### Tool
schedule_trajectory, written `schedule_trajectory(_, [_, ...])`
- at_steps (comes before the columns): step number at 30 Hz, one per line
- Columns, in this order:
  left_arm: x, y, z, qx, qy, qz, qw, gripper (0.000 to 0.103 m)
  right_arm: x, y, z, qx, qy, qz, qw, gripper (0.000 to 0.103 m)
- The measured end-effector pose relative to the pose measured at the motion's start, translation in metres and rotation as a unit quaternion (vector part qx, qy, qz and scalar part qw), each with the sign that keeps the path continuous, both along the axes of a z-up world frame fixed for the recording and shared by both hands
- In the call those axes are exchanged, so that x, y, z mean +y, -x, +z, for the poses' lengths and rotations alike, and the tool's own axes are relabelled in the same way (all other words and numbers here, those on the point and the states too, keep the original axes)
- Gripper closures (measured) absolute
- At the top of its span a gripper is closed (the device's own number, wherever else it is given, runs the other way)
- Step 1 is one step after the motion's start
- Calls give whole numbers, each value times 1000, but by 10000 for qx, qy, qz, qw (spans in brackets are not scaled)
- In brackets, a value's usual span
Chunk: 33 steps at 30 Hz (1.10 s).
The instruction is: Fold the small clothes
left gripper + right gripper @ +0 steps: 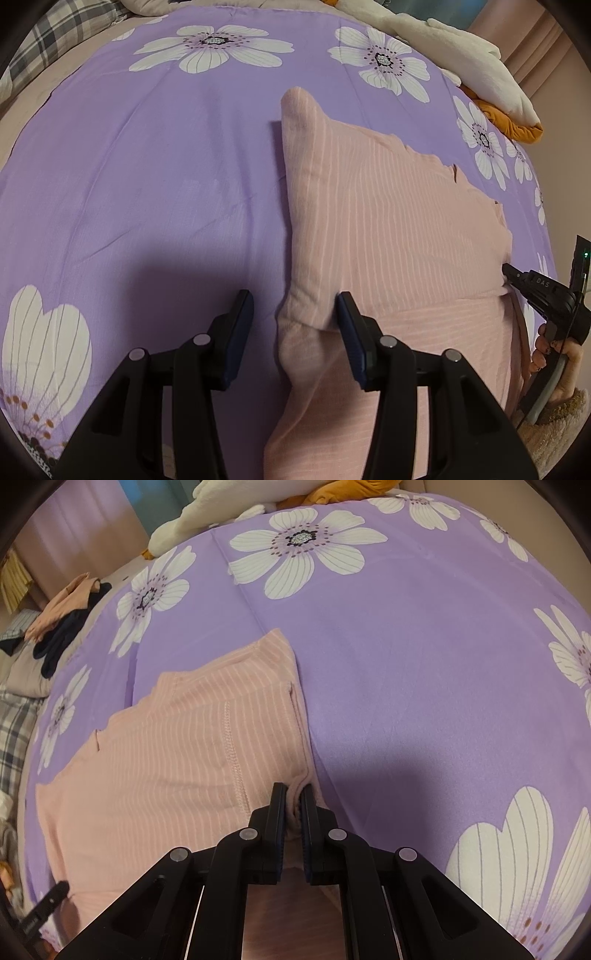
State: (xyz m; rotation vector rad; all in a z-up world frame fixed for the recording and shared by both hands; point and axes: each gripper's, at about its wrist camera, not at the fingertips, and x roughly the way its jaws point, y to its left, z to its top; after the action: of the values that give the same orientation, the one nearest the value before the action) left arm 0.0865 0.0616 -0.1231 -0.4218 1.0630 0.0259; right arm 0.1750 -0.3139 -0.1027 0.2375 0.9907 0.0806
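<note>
Left wrist view showed our left gripper (293, 314) spread wide, its two fingers straddling a raised fold at the near left edge of the pink striped garment (388, 229). The right finger (349, 325) lay against the cloth; the left finger (240, 325) stood apart from it over the purple flowered bedsheet (147, 166). We gripped nothing there.

At the right edge of that same view, our right gripper (511, 275) touched the garment's right side, with our right hand (554, 354) behind it.

From the right wrist view we saw the right gripper (293, 805) pressed nearly together, pinching a bunched bit of the garment's (177, 746) near right edge between its pads. The garment lay spread on the bedsheet (406, 646), to the left of the gripper.

Far off, a white and orange plush toy (207, 513) sat at the sheet's far edge, and a small pile of clothes (70, 609) lay far left. We saw no containers.
</note>
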Motion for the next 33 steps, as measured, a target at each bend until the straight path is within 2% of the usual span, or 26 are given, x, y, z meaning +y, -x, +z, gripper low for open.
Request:
schedule_trajectory(8, [8,11,0,77,410,63,9991,58,1,0,0,-28,63,-10,10000,97])
schedule_trajectory(16, [2,26,3,133,395,34,9991,58,4,1,0,-64,173,-13,9998,97])
schedule_trajectory(23, [3,40,11,116,474,63,9988,58,-3,4,4,-5,-146,30,9999,95])
schedule_trajectory(24, [3,42,13,70,492,65,9987,57,-4,6,6,33,-231,50,9997,90])
schedule_trajectory(26, [4,46,20,-32,502,84,9987,53,-4,13,15,-2,-309,121,9994,73])
schedule_trajectory(27, [4,48,25,-94,515,93,9986,49,-2,17,20,-75,-263,109,9996,53])
schedule_trajectory(28, [5,51,29,-156,541,107,9984,45,-2,23,28,-226,-202,94,9995,40])
schedule_trajectory(32, [4,60,44,-413,669,96,9969,33,-2,40,52,-531,-214,181,9982,37])
schedule_trajectory(33, [3,63,47,-471,685,66,9965,31,-3,44,58,-602,-223,196,9977,33])
